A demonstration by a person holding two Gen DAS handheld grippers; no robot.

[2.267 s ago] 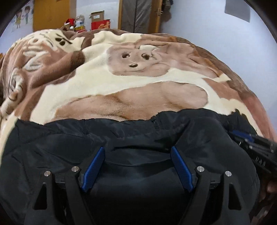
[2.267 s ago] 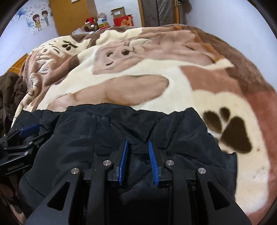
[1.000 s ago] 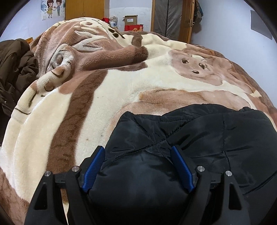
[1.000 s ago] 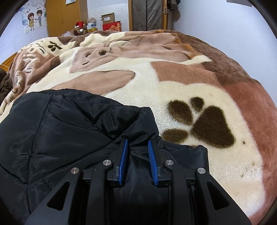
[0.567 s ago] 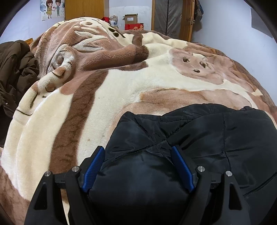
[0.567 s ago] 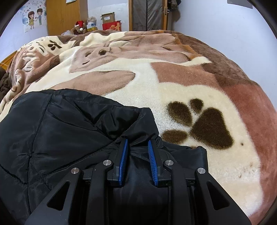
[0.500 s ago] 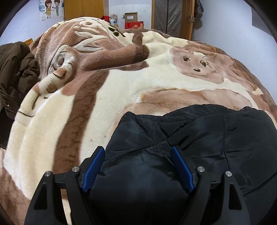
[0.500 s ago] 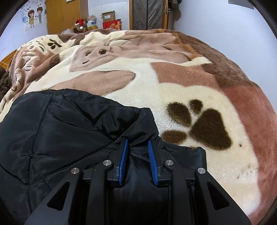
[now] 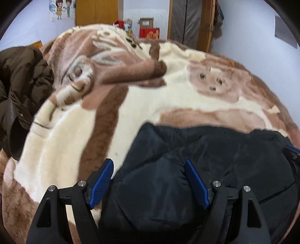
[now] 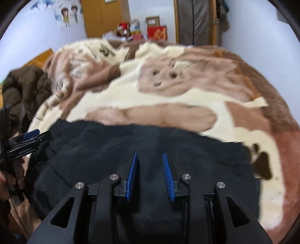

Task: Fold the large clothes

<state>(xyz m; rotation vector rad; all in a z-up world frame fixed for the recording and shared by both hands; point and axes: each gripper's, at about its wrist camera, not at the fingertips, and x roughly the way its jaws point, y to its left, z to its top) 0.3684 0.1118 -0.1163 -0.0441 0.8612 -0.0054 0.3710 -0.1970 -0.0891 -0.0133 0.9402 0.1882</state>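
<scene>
One black puffy nylon jacket (image 9: 196, 169) lies folded into a thick bundle at the near edge of the bed, resting on one plush blanket (image 9: 150, 105) printed with cream and brown cartoon bears. In the right wrist view the same black jacket (image 10: 150, 146) spreads across the lower middle, with the blanket (image 10: 168, 97) showing beyond it and to its right, where a dark paw print sits just beside the jacket's edge.

Two grippers are present. The left gripper (image 9: 149, 174) stands wide, its blue pads (image 9: 102, 178) either side of a bulging corner of the jacket; the padding fills the gap, but whether the pads press on it cannot be told. In the right wrist view it appears at the left margin (image 10: 28, 138), carried by the person's hand (image 10: 13, 180). The right gripper (image 10: 149, 167) is narrow and its jaws have just been opening; its blue pads (image 10: 131, 176) stand clear above the black fabric, gripping nothing.

One second garment, a dark brown padded coat (image 9: 20, 90), is heaped at the left side of the bed.

The room has pale lilac walls, one cartoon poster (image 9: 61, 8) of two children, one yellow wooden wardrobe (image 9: 96, 12), one cardboard box (image 9: 146, 23) on one red box (image 9: 149, 33), and a wood-framed doorway (image 9: 189, 22).
</scene>
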